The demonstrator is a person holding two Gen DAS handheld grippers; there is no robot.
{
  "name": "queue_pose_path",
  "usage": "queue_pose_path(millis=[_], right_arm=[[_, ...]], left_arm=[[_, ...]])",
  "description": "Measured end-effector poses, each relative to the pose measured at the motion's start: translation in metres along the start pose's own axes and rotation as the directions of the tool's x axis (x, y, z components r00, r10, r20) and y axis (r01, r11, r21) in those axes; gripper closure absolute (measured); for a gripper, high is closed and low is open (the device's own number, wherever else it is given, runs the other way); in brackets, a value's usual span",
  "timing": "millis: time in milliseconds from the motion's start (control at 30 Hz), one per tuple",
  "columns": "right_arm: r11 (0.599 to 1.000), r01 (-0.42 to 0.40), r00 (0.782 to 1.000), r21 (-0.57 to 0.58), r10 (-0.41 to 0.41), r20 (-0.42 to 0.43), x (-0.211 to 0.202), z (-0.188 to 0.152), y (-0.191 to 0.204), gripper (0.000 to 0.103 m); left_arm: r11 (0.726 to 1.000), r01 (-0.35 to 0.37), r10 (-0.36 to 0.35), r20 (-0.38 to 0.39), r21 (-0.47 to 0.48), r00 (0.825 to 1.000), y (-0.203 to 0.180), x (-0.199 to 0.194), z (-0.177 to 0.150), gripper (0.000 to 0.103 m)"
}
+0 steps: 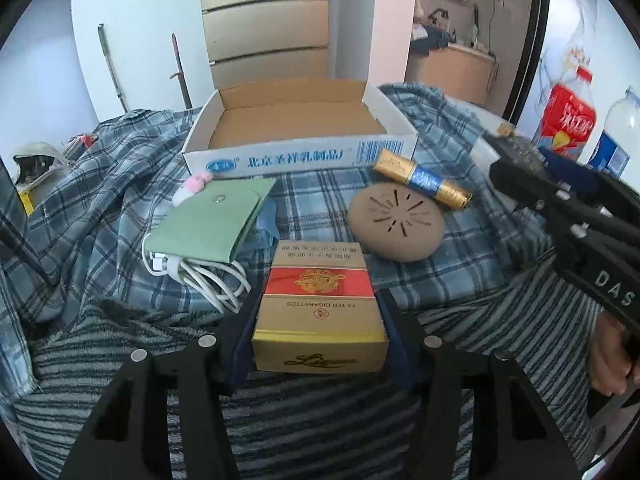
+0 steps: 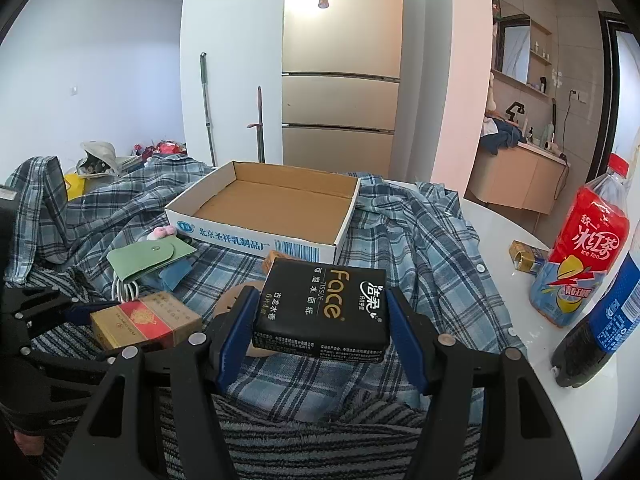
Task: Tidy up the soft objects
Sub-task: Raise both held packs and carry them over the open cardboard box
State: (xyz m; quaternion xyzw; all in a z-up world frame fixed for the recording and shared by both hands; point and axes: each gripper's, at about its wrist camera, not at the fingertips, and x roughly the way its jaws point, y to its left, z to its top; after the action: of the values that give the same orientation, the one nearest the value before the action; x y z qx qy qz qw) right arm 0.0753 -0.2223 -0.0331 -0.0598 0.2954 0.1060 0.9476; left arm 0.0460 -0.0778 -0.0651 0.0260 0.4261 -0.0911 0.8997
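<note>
My left gripper (image 1: pixel 318 304) is shut on a gold and red cigarette pack (image 1: pixel 316 280), its blue pads against both long sides, low over a grey striped cloth (image 1: pixel 120 344). In the right wrist view that same pack (image 2: pixel 146 320) shows at lower left. My right gripper (image 2: pixel 320 300) is shut on a black tissue pack (image 2: pixel 324 312), held above a blue plaid shirt (image 2: pixel 400 248). An open, empty cardboard box (image 1: pixel 280 160) (image 2: pixel 240 236) stands just behind. A green pouch (image 1: pixel 208 220), a white cable (image 1: pixel 200 276), a tan round slotted disc (image 1: pixel 396 224) and a gold-blue tube (image 1: pixel 424 180) lie on the shirt.
A red iced-tea bottle (image 2: pixel 580 248) and a dark cola bottle (image 2: pixel 600 320) stand on the white tabletop at the right, with a small gold carton (image 2: pixel 524 258) lying beside them. A hand (image 1: pixel 612 360) holds the right gripper's handle. A fridge and mop handles stand behind the table.
</note>
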Motion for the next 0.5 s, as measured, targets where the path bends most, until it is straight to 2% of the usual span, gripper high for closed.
queue_pose_path(millis=[133, 233, 400, 433, 500], right_arm=[[1.0, -0.004, 1.0, 0.001, 0.004, 0.001, 0.0, 0.0, 0.0, 0.04], [1.0, -0.01, 1.0, -0.002, 0.01, 0.014, -0.003, 0.0, 0.001, 0.04], [1.0, -0.007, 0.998, -0.018, 0.008, 0.068, -0.013, -0.001, 0.004, 0.04], [1.0, 0.001, 0.997, -0.013, 0.0, 0.074, -0.016, 0.0, 0.004, 0.04], [1.0, -0.006, 0.998, 0.009, 0.005, 0.063, -0.021, 0.006, 0.005, 0.04]], left_arm=[[1.0, 0.013, -0.012, 0.085, -0.006, 0.996, 0.003, -0.015, -0.006, 0.045], [1.0, 0.006, -0.005, 0.179, -0.006, 0.984, 0.003, -0.03, -0.009, 0.045], [1.0, -0.007, 0.001, 0.309, 0.02, 0.951, -0.002, -0.057, -0.013, 0.045], [1.0, 0.007, -0.008, 0.329, 0.005, 0.944, 0.0, -0.063, -0.012, 0.045], [0.998, 0.066, -0.052, 0.387, -0.024, 0.921, 0.007, -0.085, -0.007, 0.045]])
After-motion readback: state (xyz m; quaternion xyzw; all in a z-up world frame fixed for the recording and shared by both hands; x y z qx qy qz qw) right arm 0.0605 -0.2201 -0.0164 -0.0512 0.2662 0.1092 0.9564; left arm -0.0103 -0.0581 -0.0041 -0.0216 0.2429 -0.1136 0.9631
